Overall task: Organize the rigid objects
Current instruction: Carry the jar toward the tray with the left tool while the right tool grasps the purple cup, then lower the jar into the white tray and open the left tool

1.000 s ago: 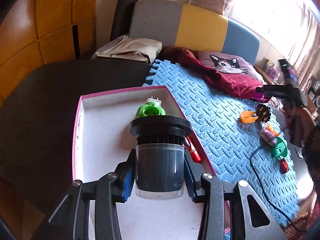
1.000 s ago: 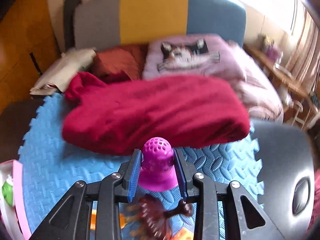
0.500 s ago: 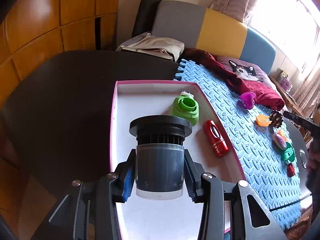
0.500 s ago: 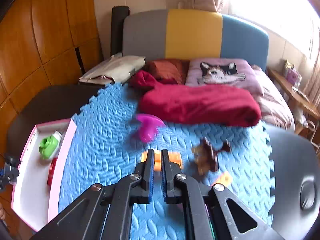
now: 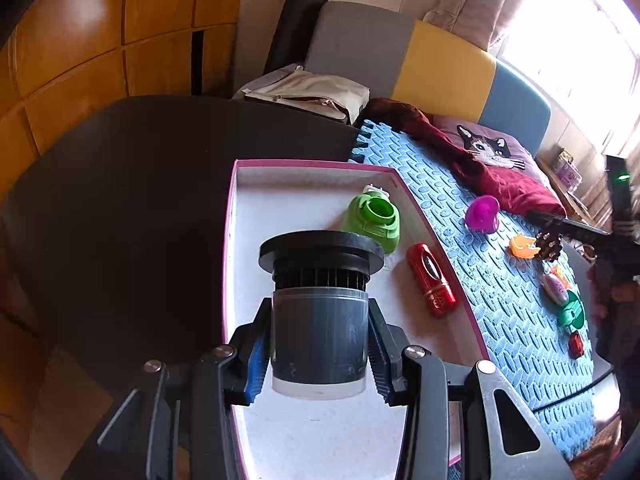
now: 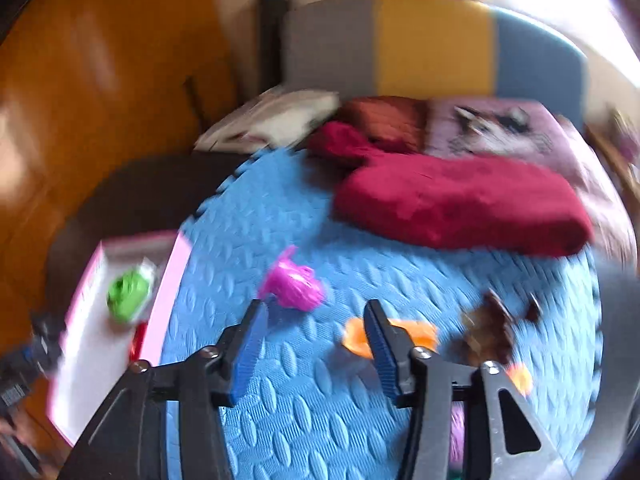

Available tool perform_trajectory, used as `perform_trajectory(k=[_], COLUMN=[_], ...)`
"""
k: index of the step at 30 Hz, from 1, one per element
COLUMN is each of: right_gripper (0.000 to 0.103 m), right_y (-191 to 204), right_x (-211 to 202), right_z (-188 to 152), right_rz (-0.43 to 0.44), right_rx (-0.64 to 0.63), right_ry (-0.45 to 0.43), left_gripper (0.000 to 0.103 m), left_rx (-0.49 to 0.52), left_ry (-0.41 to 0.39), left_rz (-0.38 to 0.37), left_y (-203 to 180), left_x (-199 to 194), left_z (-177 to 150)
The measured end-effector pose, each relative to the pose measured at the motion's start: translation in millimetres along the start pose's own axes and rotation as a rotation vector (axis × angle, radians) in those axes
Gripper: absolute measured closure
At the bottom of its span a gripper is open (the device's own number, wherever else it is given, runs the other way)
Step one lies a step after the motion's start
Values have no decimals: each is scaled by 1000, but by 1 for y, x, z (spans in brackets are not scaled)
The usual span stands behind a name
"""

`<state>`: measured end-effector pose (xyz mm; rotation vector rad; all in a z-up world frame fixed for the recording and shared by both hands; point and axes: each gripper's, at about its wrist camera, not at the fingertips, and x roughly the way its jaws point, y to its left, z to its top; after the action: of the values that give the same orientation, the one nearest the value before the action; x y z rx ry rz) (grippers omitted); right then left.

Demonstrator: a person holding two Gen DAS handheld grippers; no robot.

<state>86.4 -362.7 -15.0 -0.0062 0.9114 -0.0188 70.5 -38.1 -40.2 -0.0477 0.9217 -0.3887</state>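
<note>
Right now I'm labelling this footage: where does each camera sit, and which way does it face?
Left wrist: rides the left hand-held gripper, looking down over the grey canister it clamps into the pink-rimmed tray.
Right wrist: rides the right hand-held gripper, jaws just opened and empty, facing the blue mat.
Shared: tray, green object, magenta toy.

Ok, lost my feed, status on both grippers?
Left gripper shut on grey filter cup over pink tray. Right gripper just opened, empty, above blue mat.
</note>
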Motion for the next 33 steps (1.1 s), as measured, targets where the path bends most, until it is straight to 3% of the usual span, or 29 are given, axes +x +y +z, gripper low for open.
perform_trajectory(k=[3,7,9,10,11,14,16,20,23,33], right_gripper=[46,46,60,74,80,86,86,63,59,56], right_y=[26,33,34,33,32,24,18,9,7,0], right_x=[29,63,78,81,79,76,73,66,51,50], right_z=[6,11,6,4,2,-5,-9,-9,-10,-24], right_rz=[-50,-45,-50,-46,-33,-1,37,88,79,50], right_rx=[-185,-209,-198,-187,-170,-101,-64,-2,-1,54], right_ry=[83,153,188,188,165,145,142,176,147,132], left_gripper=[60,60,60,60,60,60,60,60,60,60], left_rx=[-17,-18,-15,-11,-6,-1,-3,5,6,3], left_ry=[6,9,12,11,8,8,12,16,16,10], left_rz=[-1,2,-2,-3,-3,-3,-7,-15,-21,-38], left_y=[3,3,3,3,2,1,0,-4,-5,-5], left_x=[2,6,6,6,6,8,10,10,9,11], left_z=[2,4,4,5,5,7,7,4,3,11])
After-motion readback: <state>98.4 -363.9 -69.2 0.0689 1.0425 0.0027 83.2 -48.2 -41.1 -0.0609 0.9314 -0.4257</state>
